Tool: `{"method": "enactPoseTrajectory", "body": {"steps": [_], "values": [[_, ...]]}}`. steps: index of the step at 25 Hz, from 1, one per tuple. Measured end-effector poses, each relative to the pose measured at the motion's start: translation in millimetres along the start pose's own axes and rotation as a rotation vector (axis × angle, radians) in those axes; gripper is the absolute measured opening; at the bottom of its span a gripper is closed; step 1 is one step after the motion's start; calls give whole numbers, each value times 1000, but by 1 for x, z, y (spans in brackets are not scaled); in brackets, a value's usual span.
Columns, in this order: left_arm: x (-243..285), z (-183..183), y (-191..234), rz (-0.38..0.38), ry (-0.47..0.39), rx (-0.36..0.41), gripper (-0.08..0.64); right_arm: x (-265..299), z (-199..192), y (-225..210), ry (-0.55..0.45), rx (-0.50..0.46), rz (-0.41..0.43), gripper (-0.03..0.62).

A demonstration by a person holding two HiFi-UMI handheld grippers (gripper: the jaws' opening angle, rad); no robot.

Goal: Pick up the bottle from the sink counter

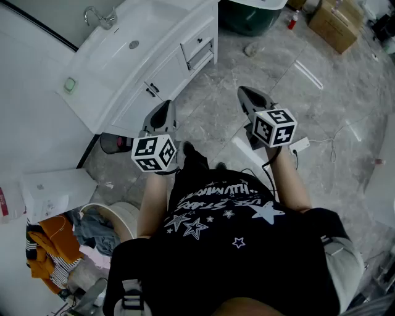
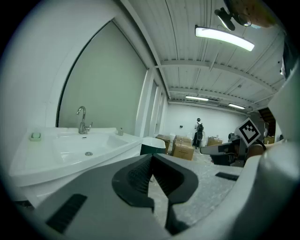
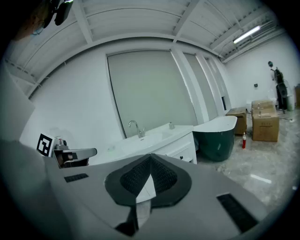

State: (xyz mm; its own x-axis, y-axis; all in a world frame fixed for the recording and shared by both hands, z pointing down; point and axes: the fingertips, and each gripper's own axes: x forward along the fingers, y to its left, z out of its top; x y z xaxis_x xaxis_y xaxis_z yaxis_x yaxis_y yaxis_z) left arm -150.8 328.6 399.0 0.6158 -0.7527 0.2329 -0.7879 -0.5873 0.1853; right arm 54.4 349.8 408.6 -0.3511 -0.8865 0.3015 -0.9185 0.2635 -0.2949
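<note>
A small pale bottle (image 2: pixel 120 131) (image 3: pixel 172 125) stands upright on the far corner of the white sink counter (image 1: pixel 92 105), beyond the basin and the chrome faucet (image 1: pixel 99 15) (image 2: pixel 83 120). The head view does not show the bottle. My left gripper (image 1: pixel 165 103) (image 2: pixel 151 157) hangs over the floor in front of the vanity doors, shut with nothing in it. To its right, further from the counter, my right gripper (image 1: pixel 244 91) (image 3: pixel 150 157) is also shut and holds nothing. Both are well short of the bottle.
A green soap dish (image 1: pixel 70 84) sits on the counter's near end. A dark green bathtub (image 1: pixel 250 15) stands past the vanity, with cardboard boxes (image 1: pixel 336 21) and a red bottle (image 1: pixel 292 20) on the floor beyond it. A bucket of clothes (image 1: pixel 105 225) is at lower left. A person (image 2: pixel 199 131) stands far off.
</note>
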Motion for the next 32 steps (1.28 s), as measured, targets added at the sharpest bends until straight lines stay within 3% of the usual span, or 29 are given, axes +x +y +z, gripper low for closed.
{"method": "enactPoseTrajectory", "body": {"steps": [11,18,21,32], "values": [[15,4,7,10,2,3,9,14,5,2,19,-24,33,6],[23,5,8,2,10,4,9,17,15,2,-21,-34,66,6],[30,4,17,3,16,-1,9,24,14,-5,-18,-22,47,6],[126,26,91,-15,16,-30,9,129,49,-42,4,-47,2,6]]}}
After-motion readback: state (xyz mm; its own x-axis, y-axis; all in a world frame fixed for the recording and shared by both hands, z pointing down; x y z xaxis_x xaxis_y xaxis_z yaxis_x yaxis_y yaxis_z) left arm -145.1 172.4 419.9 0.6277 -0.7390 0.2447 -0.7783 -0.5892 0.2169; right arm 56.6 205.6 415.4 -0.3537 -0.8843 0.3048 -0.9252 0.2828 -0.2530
